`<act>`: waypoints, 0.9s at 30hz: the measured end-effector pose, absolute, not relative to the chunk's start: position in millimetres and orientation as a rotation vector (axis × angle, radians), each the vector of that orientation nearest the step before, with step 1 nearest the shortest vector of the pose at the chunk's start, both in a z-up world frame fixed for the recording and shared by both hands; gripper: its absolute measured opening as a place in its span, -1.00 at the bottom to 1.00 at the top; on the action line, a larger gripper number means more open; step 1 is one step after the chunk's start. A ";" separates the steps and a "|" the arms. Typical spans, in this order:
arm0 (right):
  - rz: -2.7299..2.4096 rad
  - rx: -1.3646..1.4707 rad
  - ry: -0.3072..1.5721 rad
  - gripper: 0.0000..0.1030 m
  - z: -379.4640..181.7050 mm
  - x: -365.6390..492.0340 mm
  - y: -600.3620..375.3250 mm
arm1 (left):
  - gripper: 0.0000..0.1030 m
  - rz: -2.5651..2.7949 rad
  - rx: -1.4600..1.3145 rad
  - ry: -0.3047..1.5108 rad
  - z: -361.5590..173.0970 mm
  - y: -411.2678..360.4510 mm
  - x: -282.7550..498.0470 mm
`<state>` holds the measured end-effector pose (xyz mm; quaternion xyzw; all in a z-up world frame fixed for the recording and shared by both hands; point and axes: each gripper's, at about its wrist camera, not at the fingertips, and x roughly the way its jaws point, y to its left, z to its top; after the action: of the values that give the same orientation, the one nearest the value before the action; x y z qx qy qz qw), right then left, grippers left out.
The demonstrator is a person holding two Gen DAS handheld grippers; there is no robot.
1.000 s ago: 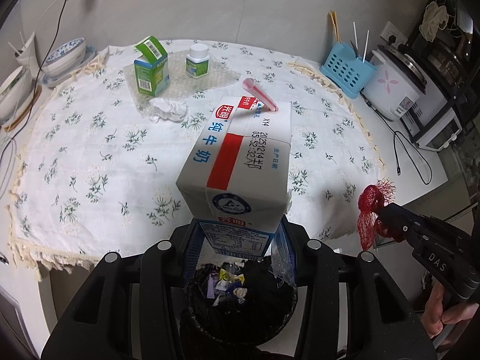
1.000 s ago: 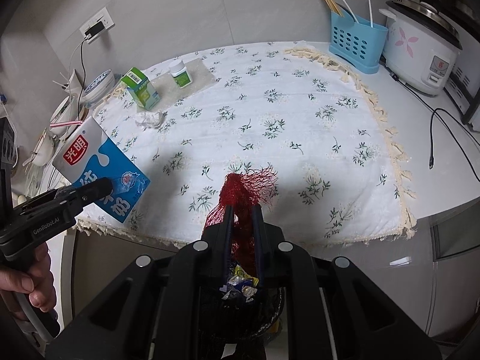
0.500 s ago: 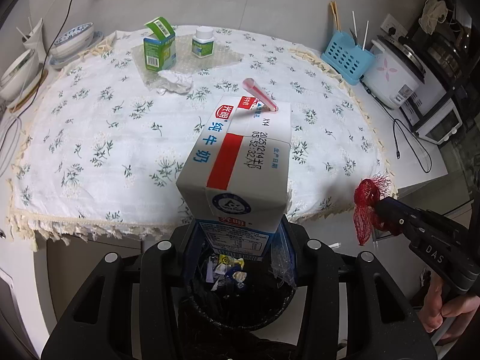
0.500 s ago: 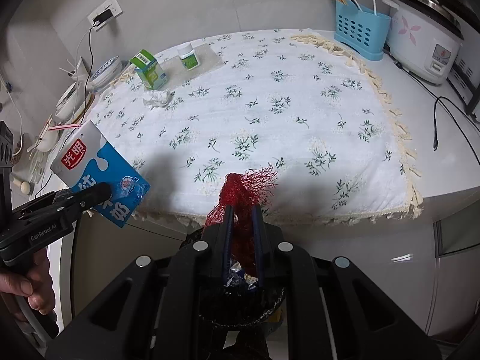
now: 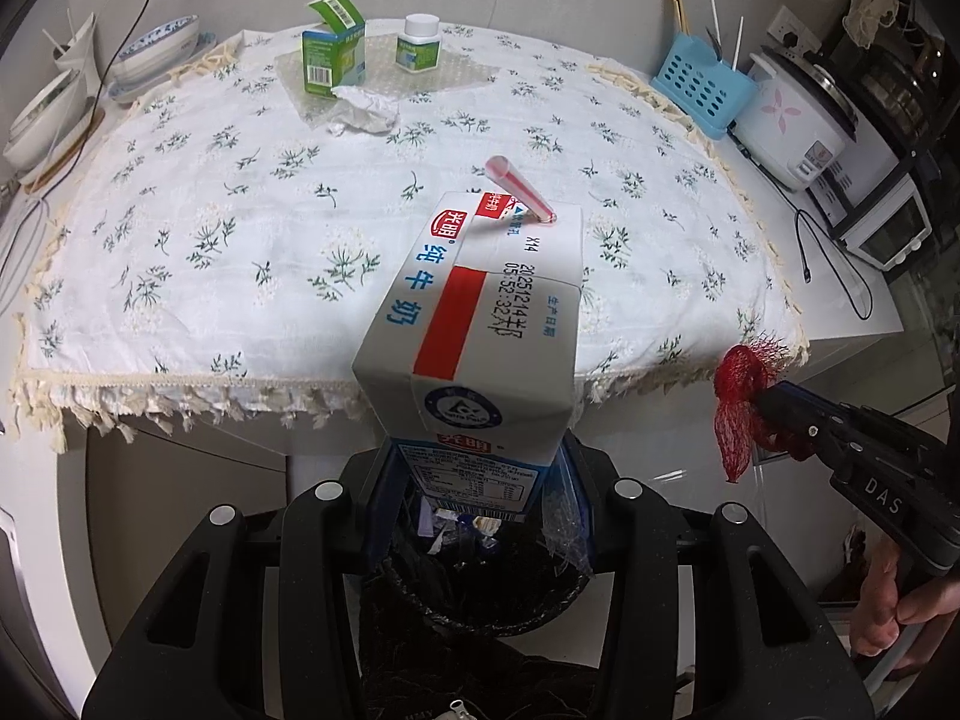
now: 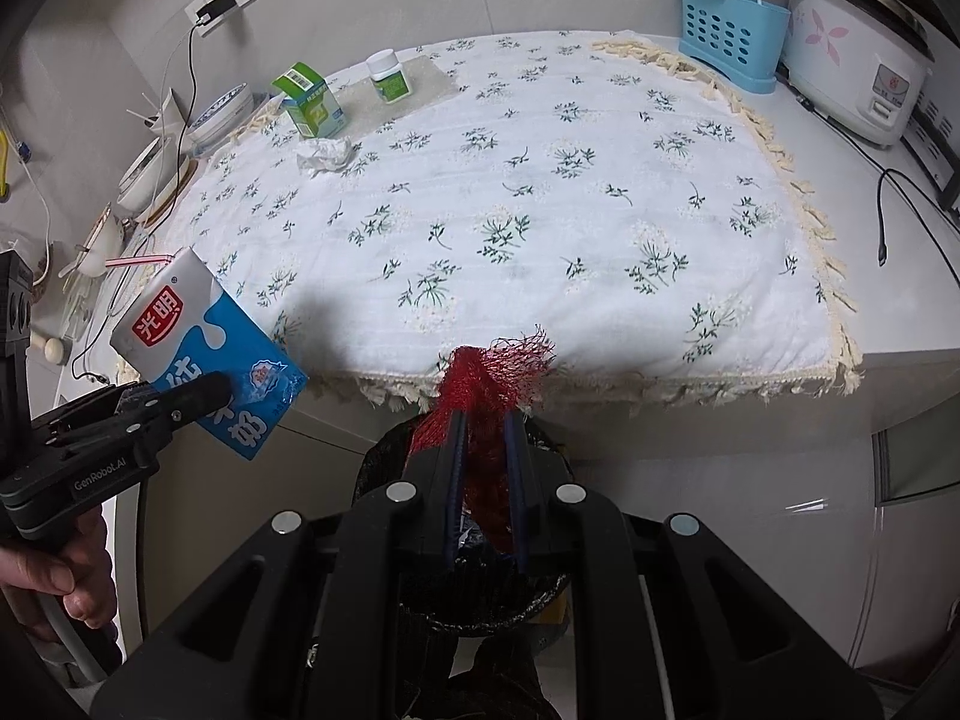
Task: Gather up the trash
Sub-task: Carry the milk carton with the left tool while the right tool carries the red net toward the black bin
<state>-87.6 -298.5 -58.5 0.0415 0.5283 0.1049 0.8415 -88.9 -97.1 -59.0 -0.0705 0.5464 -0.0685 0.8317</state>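
Note:
My left gripper point(image 5: 474, 468) is shut on a blue and white milk carton point(image 5: 480, 324) with a pink straw point(image 5: 517, 187) in its top. The carton hangs above a black-lined trash bin point(image 5: 480, 594) that holds wrappers. My right gripper point(image 6: 485, 420) is shut on a bunch of red mesh netting point(image 6: 492, 378), also over the bin point(image 6: 540, 600). In the right wrist view the carton point(image 6: 198, 348) shows at the left in the left gripper point(image 6: 222, 390). In the left wrist view the netting point(image 5: 741, 402) hangs at the right.
A floral tablecloth point(image 5: 360, 192) covers the counter behind the bin. On it stand a green box point(image 5: 333, 54), a small bottle point(image 5: 418, 51) and a crumpled tissue point(image 5: 366, 111). Bowls point(image 5: 156, 51) sit far left; a blue utensil holder point(image 5: 699, 84) and rice cooker point(image 5: 792, 120) sit right.
Both grippers have drawn back from the counter and lowered, so the table edge now sits farther up the frames and the bin is more squarely beneath them. Both grips are unchanged.

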 end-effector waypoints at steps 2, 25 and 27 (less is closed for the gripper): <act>0.221 0.087 1.122 -0.77 -62.1 -90.5 -298.7 | -0.16 -0.143 -0.151 1.167 -63.4 -96.9 -91.3; 0.196 0.055 1.189 -0.77 -121.6 -107.1 -293.8 | -0.16 -0.142 -0.117 1.237 -128.3 -104.7 -101.4; 0.198 0.056 1.193 -0.77 -126.1 -107.2 -293.2 | -0.15 -0.145 -0.112 1.245 -134.5 -106.2 -101.9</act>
<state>-107.2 -293.2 -126.1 0.0262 0.5608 0.0930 0.8223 -101.9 -106.2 -134.5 -0.0524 0.5821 -0.0677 0.8086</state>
